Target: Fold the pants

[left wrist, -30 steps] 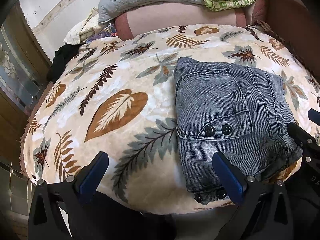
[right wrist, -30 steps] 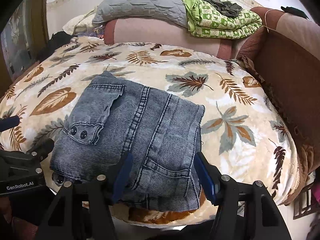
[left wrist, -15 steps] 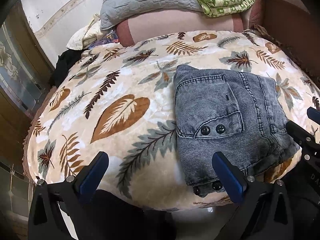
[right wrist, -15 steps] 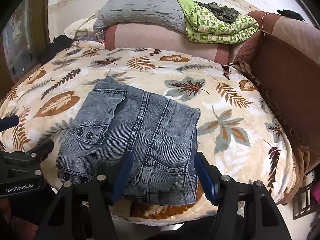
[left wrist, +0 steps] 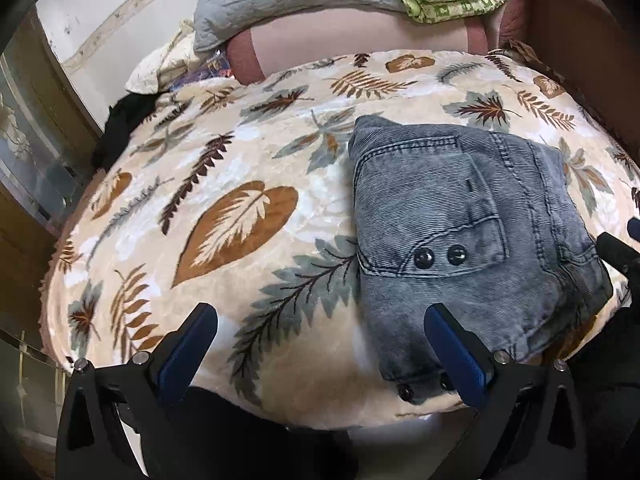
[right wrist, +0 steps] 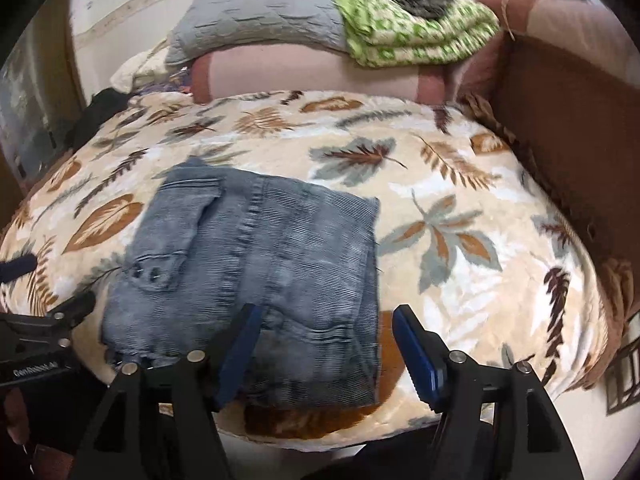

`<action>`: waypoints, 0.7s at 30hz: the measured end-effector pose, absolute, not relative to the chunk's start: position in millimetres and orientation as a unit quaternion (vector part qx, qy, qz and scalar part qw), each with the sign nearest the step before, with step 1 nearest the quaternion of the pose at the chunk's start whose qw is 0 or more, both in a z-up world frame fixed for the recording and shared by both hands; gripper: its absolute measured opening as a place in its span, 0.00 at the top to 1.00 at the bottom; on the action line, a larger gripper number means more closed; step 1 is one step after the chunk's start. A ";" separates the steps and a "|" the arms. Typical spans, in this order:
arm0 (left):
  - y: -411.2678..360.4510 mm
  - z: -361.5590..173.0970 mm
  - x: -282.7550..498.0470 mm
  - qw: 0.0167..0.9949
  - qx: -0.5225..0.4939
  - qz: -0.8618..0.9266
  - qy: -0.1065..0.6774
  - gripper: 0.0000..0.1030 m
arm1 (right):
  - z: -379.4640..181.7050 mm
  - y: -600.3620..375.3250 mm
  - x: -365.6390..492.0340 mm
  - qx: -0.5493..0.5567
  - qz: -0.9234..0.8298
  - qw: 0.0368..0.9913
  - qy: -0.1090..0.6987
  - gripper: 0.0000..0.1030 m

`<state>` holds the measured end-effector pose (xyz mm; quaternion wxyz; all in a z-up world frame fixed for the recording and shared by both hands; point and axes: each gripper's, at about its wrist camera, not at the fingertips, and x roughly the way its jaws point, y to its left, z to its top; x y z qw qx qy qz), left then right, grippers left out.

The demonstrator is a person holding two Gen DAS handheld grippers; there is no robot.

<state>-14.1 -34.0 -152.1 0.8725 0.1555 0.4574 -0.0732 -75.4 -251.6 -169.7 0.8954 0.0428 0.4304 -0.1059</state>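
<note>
Pants point(left wrist: 460, 232): grey-blue denim, folded into a compact squarish bundle, lay flat on the bed near its front edge; pocket flap w/ two dark snaps faced up, two more snaps at the near hem.
Pants vs claws: seen from left wrist cam, bundle sat right of centre, its near corner behind the left claw's right finger; from right wrist cam (blurred) it sat left of centre, near edge between & behind the right claw's fingers.
Left claw point(left wrist: 320, 344): jaws stood wide apart, nothing between the blue pads, held above the blanket beside the pants; no contact seen.
Right claw point(right wrist: 326, 354): jaws were opening, fairly wide; the pants' near edge showed in the gap, but pads didn't press it, nothing gripped.
Blanket point(left wrist: 240, 184): cream w/ brown & grey-green leaf print, covered the bed under the pants.
Behind: grey quilted pillow point(right wrist: 256, 20) & green patterned folded blanket point(right wrist: 416, 36) on a pink bolster point(right wrist: 280, 76) at the far end.
Sides: brown upholstered panel point(right wrist: 568, 120) at right; dark cloth heap point(left wrist: 120, 128) at far left edge.
</note>
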 end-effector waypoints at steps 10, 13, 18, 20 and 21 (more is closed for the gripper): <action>-28.4 -173.3 17.0 0.857 0.112 -0.102 0.493 0.00 | -203.0 -298.5 -70.9 0.127 -0.105 0.877 0.451 0.30; -28.1 -175.5 23.8 0.854 0.102 -0.108 0.499 0.00 | -209.6 -305.2 -70.3 0.151 -0.082 0.877 0.448 0.30; -27.2 -176.2 37.8 0.852 0.097 -0.111 0.503 0.00 | -222.5 -327.8 -63.8 0.223 -0.040 0.867 0.443 0.30; -30.7 -179.1 44.3 0.849 0.095 -0.117 0.507 0.00 | -228.9 -333.4 -60.4 0.250 -0.023 0.861 0.442 0.30; -33.8 -181.9 47.1 0.847 0.099 -0.119 0.509 0.00 | -232.0 -335.2 -57.9 0.261 -0.013 0.859 0.441 0.30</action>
